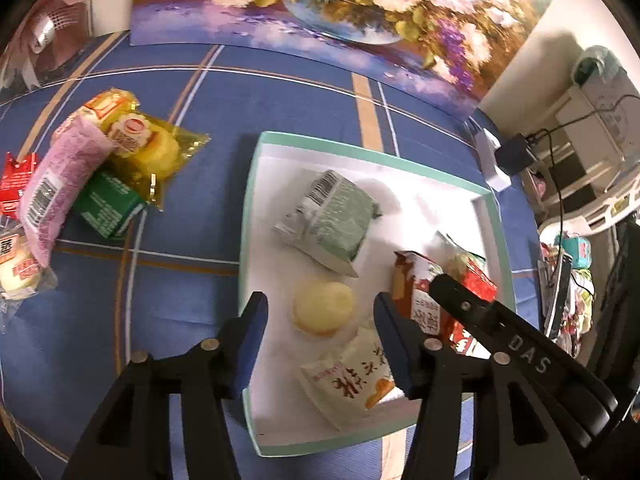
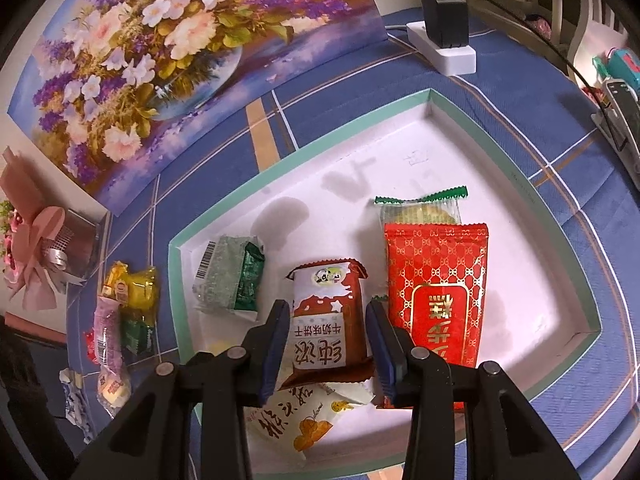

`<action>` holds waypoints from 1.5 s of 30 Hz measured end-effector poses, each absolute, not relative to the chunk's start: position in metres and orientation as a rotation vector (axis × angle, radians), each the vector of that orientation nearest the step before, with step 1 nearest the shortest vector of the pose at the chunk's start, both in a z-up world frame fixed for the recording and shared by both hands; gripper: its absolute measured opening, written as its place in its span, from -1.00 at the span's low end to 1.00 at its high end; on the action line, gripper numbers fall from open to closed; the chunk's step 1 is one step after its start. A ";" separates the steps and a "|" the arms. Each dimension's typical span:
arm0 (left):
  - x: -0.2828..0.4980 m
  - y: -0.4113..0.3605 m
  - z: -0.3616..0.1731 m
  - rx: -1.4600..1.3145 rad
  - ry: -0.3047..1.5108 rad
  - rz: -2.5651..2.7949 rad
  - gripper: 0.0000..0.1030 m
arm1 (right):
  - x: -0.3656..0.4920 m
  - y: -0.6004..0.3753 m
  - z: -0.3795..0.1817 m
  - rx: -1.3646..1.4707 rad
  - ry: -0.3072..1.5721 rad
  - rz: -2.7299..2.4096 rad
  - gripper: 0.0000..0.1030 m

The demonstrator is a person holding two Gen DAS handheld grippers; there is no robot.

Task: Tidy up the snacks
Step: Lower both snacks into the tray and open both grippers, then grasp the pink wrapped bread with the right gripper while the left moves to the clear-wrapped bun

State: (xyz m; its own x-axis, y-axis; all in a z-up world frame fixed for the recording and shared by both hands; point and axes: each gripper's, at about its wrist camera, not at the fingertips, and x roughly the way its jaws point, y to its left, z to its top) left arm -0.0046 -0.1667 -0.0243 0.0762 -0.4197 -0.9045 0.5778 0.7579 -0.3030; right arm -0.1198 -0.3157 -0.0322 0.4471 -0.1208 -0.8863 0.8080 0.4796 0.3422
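Observation:
A teal-rimmed white tray (image 1: 248, 216) lies on the blue checked cloth. My left gripper (image 1: 320, 316) hangs open over it, and a round pale yellow cake (image 1: 324, 308) in clear wrap lies between the pads untouched. My right gripper (image 2: 328, 320) is shut on a brown-and-white biscuit pack (image 2: 326, 344) above the tray's near part. In the left wrist view that pack (image 1: 416, 292) shows at the right. Also in the tray are a grey-green pack (image 2: 228, 276), a red pack (image 2: 436, 292), a green-edged clear pack (image 2: 420, 208) and a white pack with orange print (image 2: 296, 420).
Left of the tray lies a heap of snacks: a yellow pack (image 1: 148, 144), a pink pack (image 1: 56, 184), a green box (image 1: 108, 208) and a red pack (image 1: 16, 184). A flower painting (image 2: 160, 60) stands behind. A white power strip (image 2: 444, 52) with a black charger sits at the far right.

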 end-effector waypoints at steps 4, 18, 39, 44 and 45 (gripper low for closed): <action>0.004 -0.158 -0.020 0.168 1.256 -0.667 0.13 | -0.119 -0.312 -0.030 0.873 0.930 -0.676 -0.18; 0.039 -0.120 -0.018 0.217 1.167 -0.365 0.54 | -0.102 -0.294 -0.031 0.795 0.976 -0.650 0.36; 0.048 -0.101 -0.005 0.181 1.100 -0.311 0.89 | -0.100 -0.292 -0.021 0.753 0.893 -0.646 1.00; 0.051 -0.100 -0.010 0.187 1.120 -0.317 0.97 | -0.100 -0.291 -0.022 0.751 0.894 -0.660 1.00; 0.052 -0.099 -0.010 0.187 1.121 -0.314 0.97 | -0.100 -0.291 -0.022 0.753 0.896 -0.660 1.00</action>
